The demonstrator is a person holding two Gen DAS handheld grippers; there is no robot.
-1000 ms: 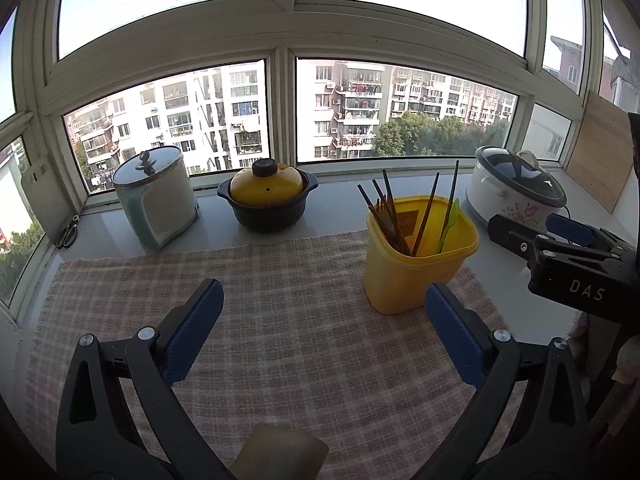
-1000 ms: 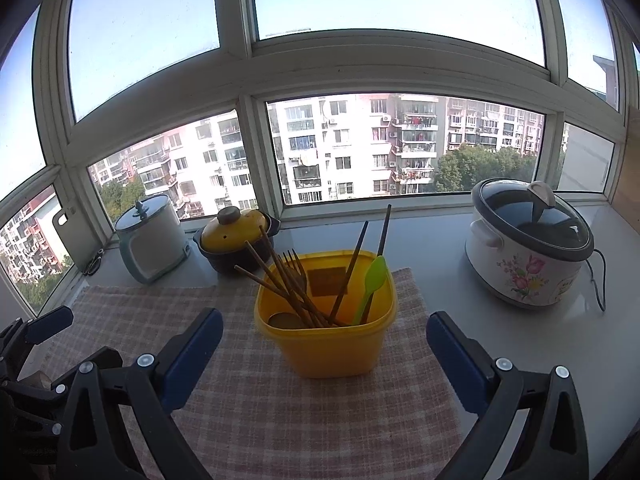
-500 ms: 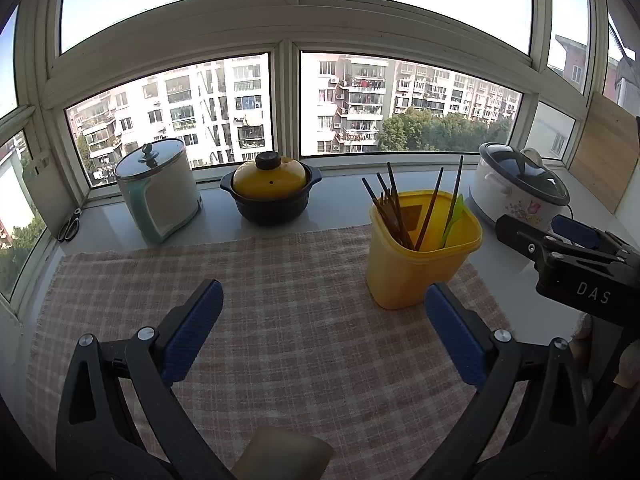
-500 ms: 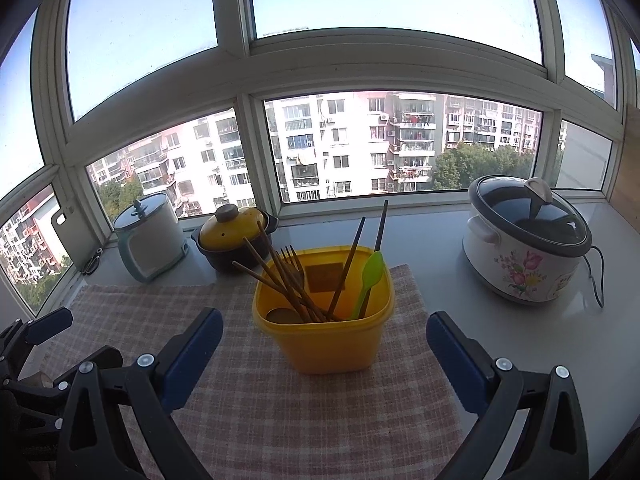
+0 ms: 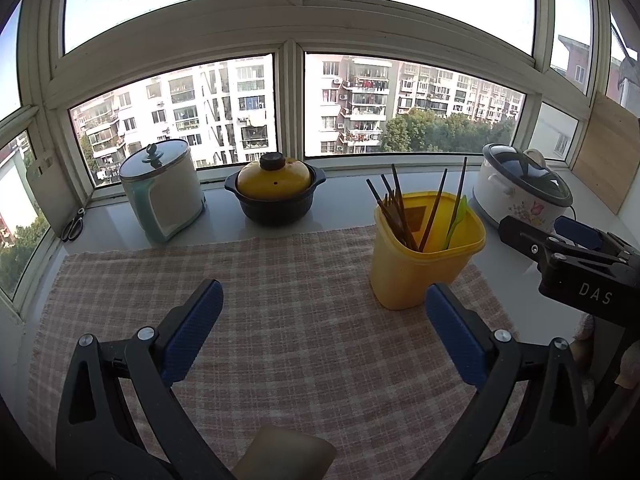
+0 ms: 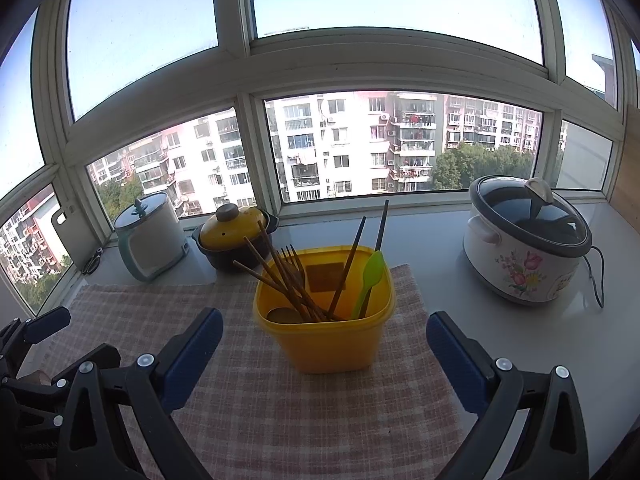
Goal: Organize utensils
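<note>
A yellow plastic container (image 6: 326, 334) stands on the checked cloth (image 6: 256, 412) and holds several dark chopsticks (image 6: 280, 276), a fork (image 6: 294, 266), a spoon (image 6: 282, 315) and a green spatula (image 6: 370, 276). It also shows in the left wrist view (image 5: 420, 268), to the right. My right gripper (image 6: 324, 344) is open and empty, just in front of the container. My left gripper (image 5: 324, 324) is open and empty above the cloth (image 5: 280, 320), left of the container. The right gripper's body (image 5: 576, 264) shows at the right of the left wrist view.
Along the windowsill stand a white and teal kettle (image 5: 162, 190), a dark pot with a yellow lid (image 5: 274, 194) and a flowered rice cooker (image 5: 520, 192). Scissors (image 5: 72, 224) lie at the far left. A wooden board (image 5: 604, 156) leans at the right.
Both cameras have drawn back and lifted slightly, so the container sits a little lower and farther. Both grippers stay open and empty.
</note>
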